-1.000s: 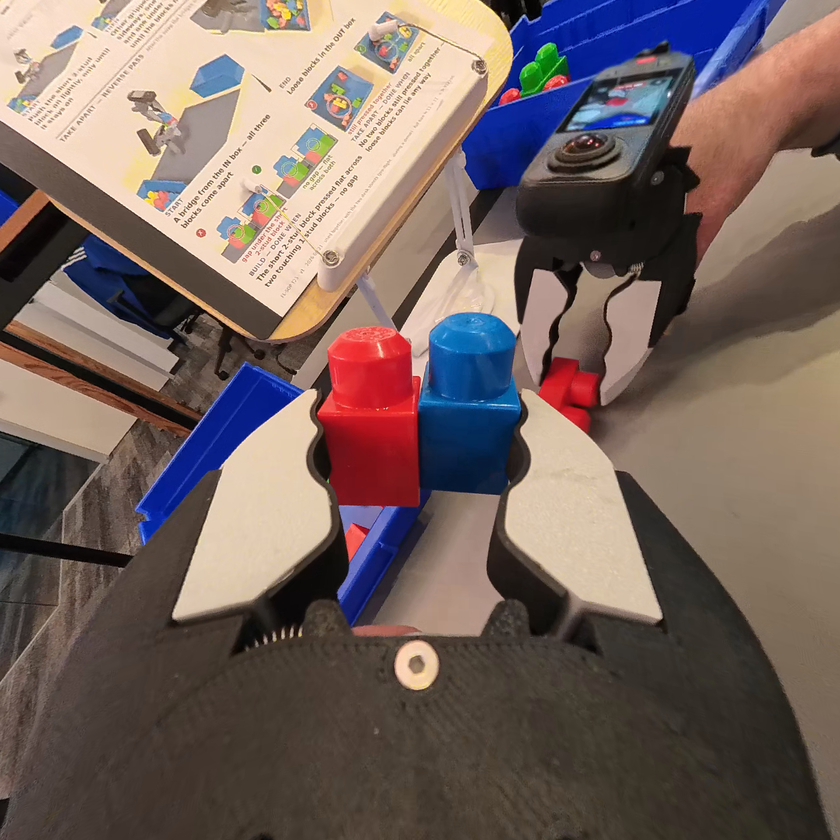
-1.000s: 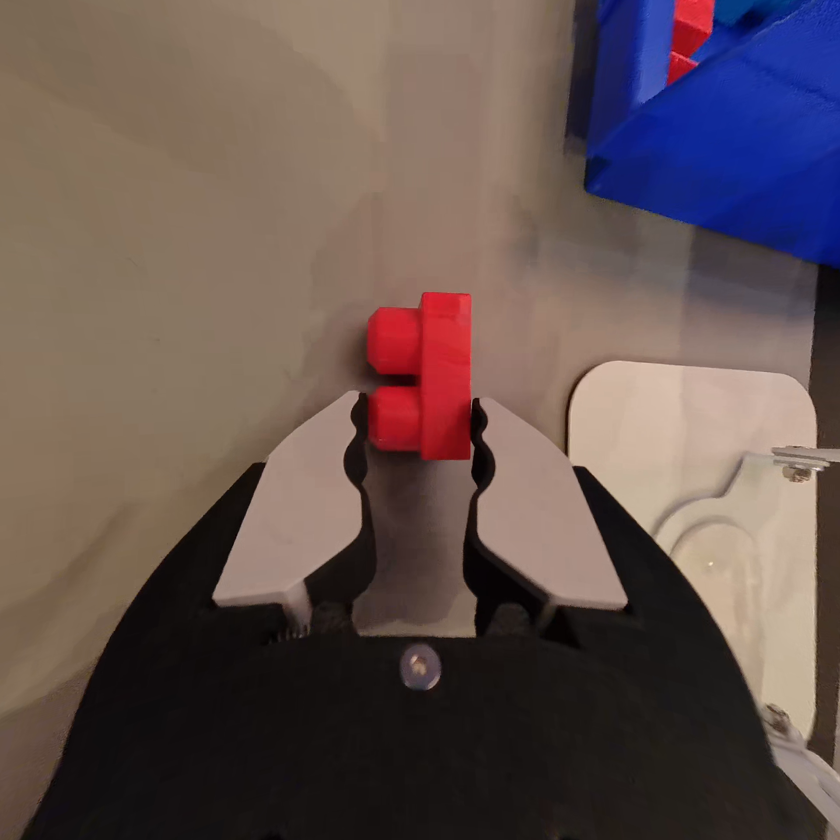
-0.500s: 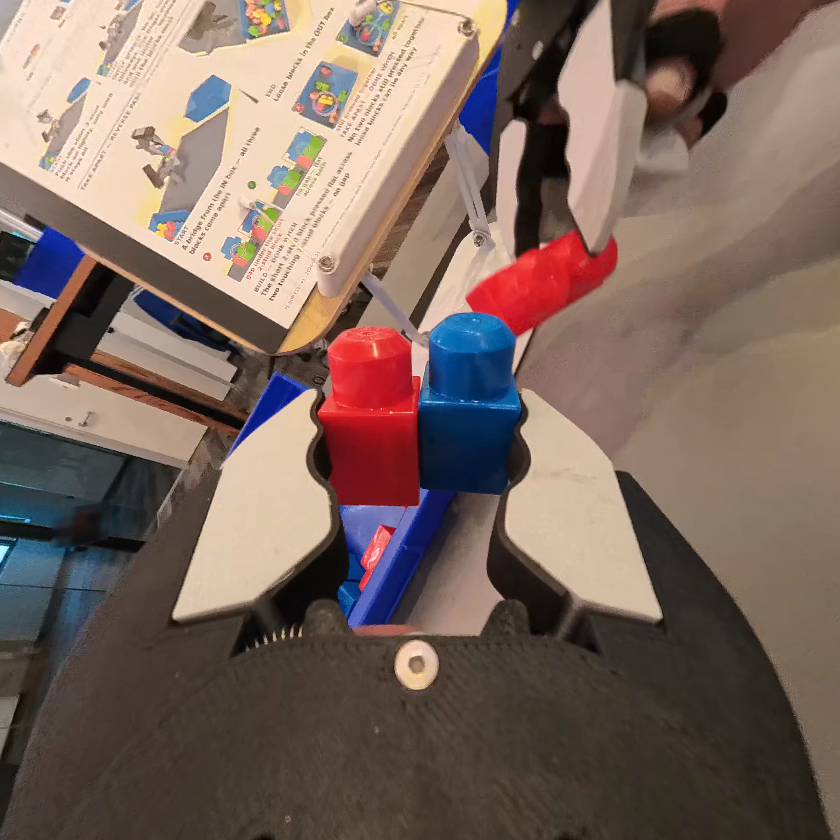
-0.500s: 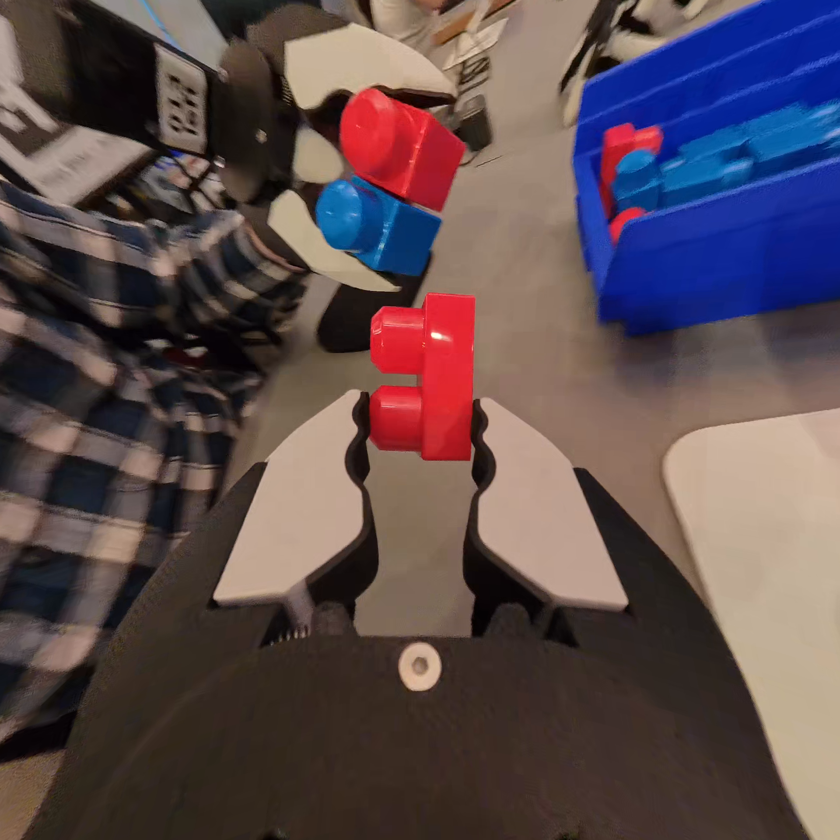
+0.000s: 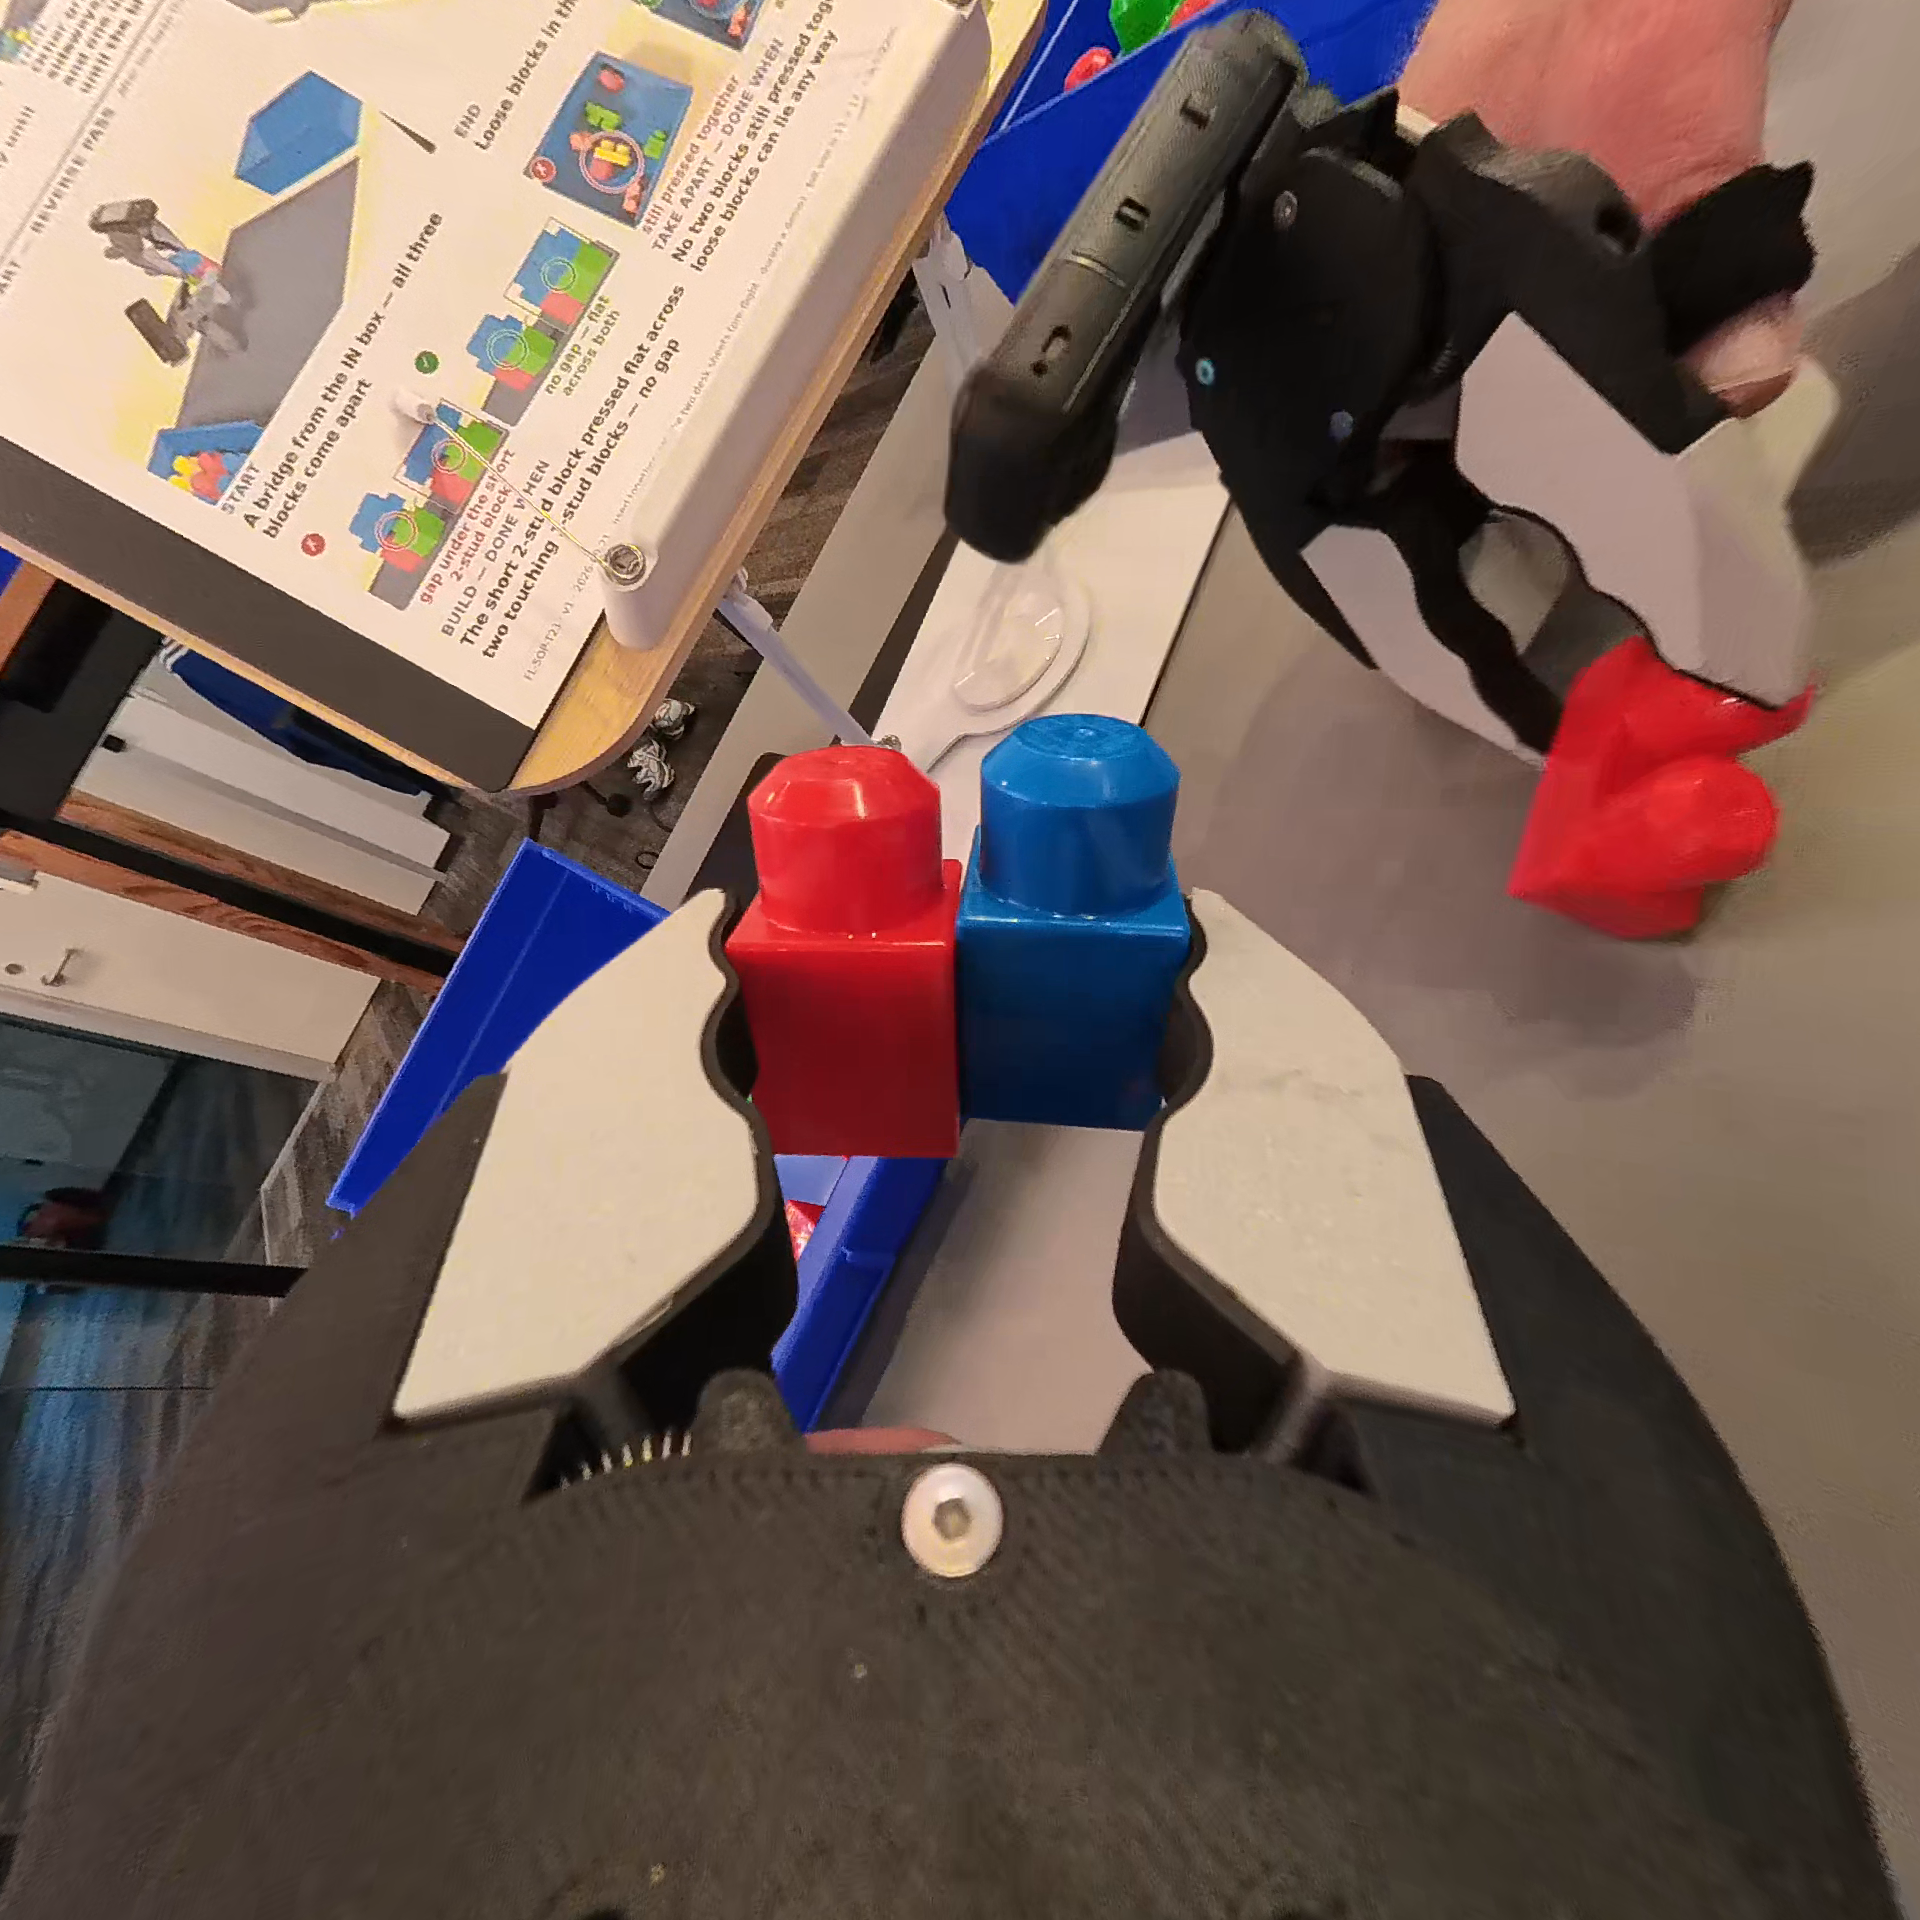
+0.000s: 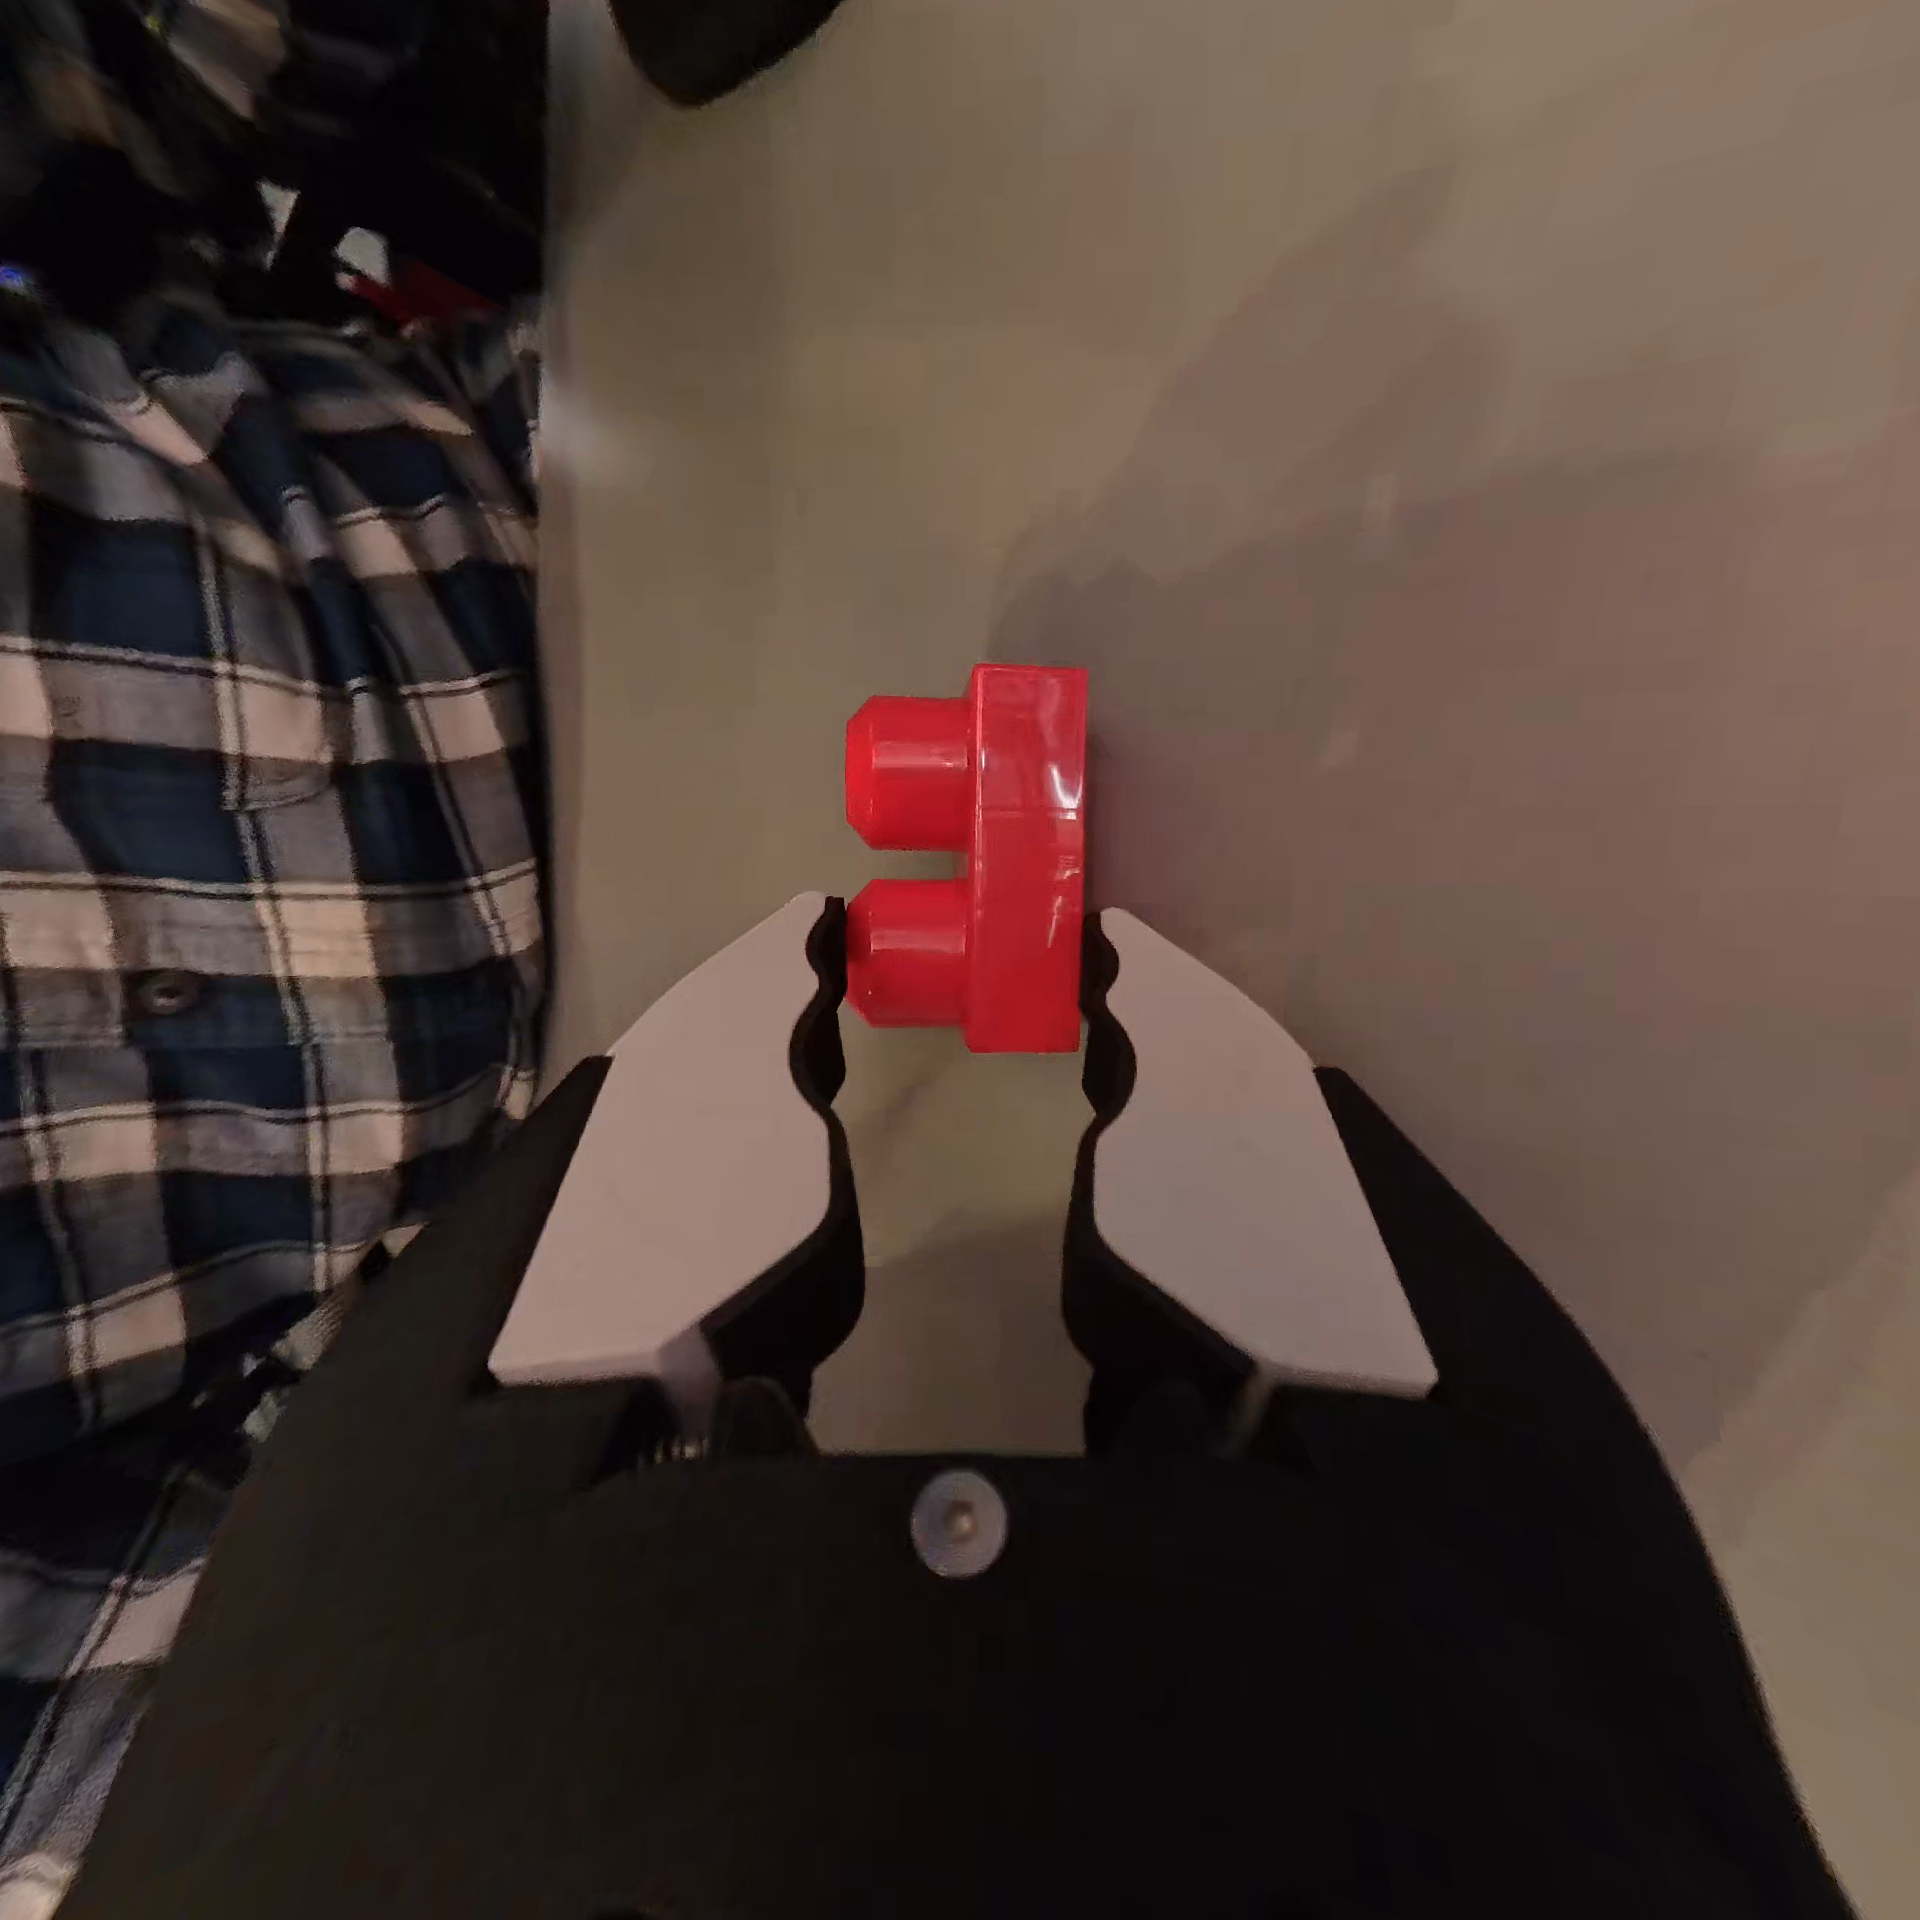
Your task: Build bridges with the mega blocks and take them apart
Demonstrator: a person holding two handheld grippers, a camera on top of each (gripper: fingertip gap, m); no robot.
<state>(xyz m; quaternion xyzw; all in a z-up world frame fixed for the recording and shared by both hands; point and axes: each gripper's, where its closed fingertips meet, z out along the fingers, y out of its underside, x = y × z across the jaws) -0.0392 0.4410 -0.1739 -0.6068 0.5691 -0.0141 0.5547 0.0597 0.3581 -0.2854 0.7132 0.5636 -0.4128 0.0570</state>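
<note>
Blocks fill both grippers: the left gripper (image 5: pixel 956 997) clamps a red single-stud block (image 5: pixel 847 997) and a blue single-stud block (image 5: pixel 1070 966) side by side, studs pointing away. The right gripper (image 6: pixel 961 971) pinches a red two-stud block (image 6: pixel 977 862) (one pad on a stud, one on its flat underside). Half a second ago that block hung above the pair; now it sits lower, to their right, over the grey table (image 5: pixel 1662 1195).

Left tool (image 5: pixel 956 997) clamps two blocks side by side; right tool (image 6: pixel 961 961) pinches one

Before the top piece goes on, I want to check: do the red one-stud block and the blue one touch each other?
Touching. The left wrist view shows the red block and blue block side by side in the left tongs, their facing sides meeting with no gap visible.
</note>
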